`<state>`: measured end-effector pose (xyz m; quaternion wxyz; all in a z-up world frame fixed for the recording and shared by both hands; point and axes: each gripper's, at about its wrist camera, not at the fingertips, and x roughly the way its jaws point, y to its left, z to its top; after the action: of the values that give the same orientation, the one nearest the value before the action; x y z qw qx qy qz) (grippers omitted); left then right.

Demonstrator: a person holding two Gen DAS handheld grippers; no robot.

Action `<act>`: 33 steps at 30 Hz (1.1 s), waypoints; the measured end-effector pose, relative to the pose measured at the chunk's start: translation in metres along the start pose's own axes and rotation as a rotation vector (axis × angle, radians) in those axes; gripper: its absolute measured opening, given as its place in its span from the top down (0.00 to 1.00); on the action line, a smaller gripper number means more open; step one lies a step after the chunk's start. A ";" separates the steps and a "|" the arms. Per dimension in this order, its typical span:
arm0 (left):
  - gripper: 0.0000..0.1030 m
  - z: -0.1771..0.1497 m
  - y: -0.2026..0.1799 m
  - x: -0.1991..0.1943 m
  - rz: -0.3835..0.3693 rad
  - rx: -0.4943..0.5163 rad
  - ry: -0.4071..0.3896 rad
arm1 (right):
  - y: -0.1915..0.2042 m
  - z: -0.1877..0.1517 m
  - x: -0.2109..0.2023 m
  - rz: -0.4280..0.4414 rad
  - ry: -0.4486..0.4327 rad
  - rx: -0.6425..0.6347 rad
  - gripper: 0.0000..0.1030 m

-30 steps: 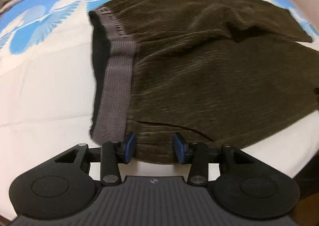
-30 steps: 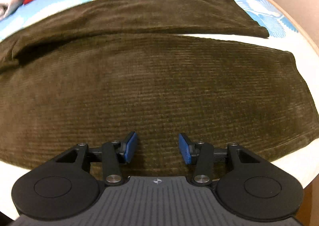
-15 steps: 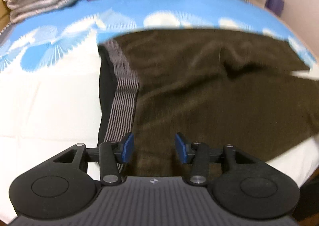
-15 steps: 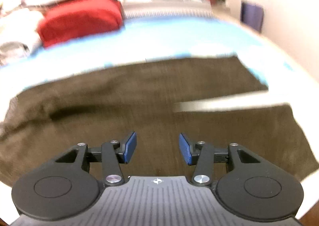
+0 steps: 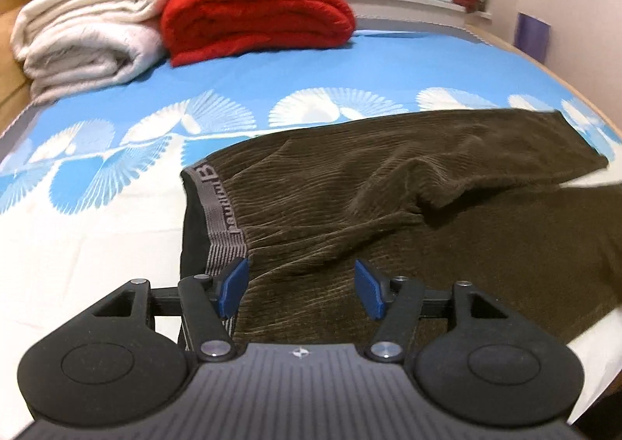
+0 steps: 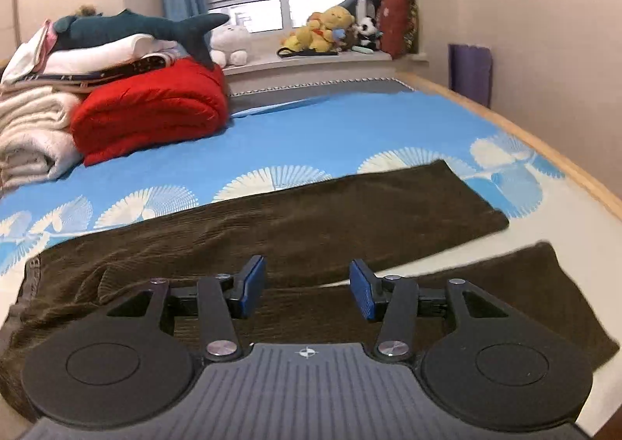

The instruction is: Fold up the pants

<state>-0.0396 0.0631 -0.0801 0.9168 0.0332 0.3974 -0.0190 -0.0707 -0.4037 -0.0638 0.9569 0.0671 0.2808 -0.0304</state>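
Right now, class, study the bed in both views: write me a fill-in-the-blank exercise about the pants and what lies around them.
1. The brown pants lie spread on a bed sheet coloured white and ____.
2. The folded blanket beside the white towels is ____.
3. A plush ____ lies on top of the pile of linen.
4. The grey waistband lies at the ____ end of the pants in the left wrist view.

Missing words: blue; red; shark; left

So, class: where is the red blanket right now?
The red blanket lies folded at the far end of the bed, beyond the pants. In both views it is upper left, touching the white blankets on its left.
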 end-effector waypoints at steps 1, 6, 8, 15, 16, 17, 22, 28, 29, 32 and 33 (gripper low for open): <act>0.36 0.004 0.001 0.000 0.009 -0.025 0.005 | -0.001 0.002 0.001 0.006 -0.003 0.005 0.51; 0.36 0.022 -0.001 -0.015 0.048 -0.097 -0.027 | -0.005 0.015 0.018 0.046 0.023 0.093 0.51; 0.36 0.027 -0.007 -0.018 0.063 -0.098 -0.036 | -0.003 0.018 0.020 0.063 0.024 0.116 0.51; 0.36 0.045 -0.018 -0.012 0.094 -0.099 -0.035 | 0.016 0.027 0.021 0.122 -0.004 0.109 0.50; 0.36 0.046 -0.018 -0.011 0.093 -0.110 -0.030 | 0.019 0.029 0.022 0.123 -0.004 0.095 0.50; 0.36 0.047 -0.017 -0.010 0.091 -0.120 -0.024 | 0.022 0.030 0.024 0.125 0.000 0.089 0.50; 0.47 0.051 -0.018 -0.008 0.103 -0.135 0.010 | 0.027 0.034 0.028 0.128 0.025 0.095 0.51; 0.81 0.097 -0.015 -0.007 0.042 -0.036 -0.010 | 0.030 0.040 0.025 0.158 0.024 0.111 0.83; 0.81 0.109 -0.014 -0.006 0.039 -0.019 -0.029 | 0.033 0.041 0.023 0.162 0.015 0.093 0.84; 0.81 0.139 -0.007 0.005 0.003 0.001 -0.092 | 0.040 0.044 0.015 0.173 -0.017 0.032 0.86; 0.81 0.147 -0.003 0.013 -0.009 0.000 -0.114 | 0.042 0.045 0.013 0.179 -0.018 0.016 0.86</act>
<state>0.0757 0.0491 0.0104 0.9379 0.0303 0.3446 -0.0249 -0.0319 -0.3691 -0.0291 0.9578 0.0991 0.2648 0.0522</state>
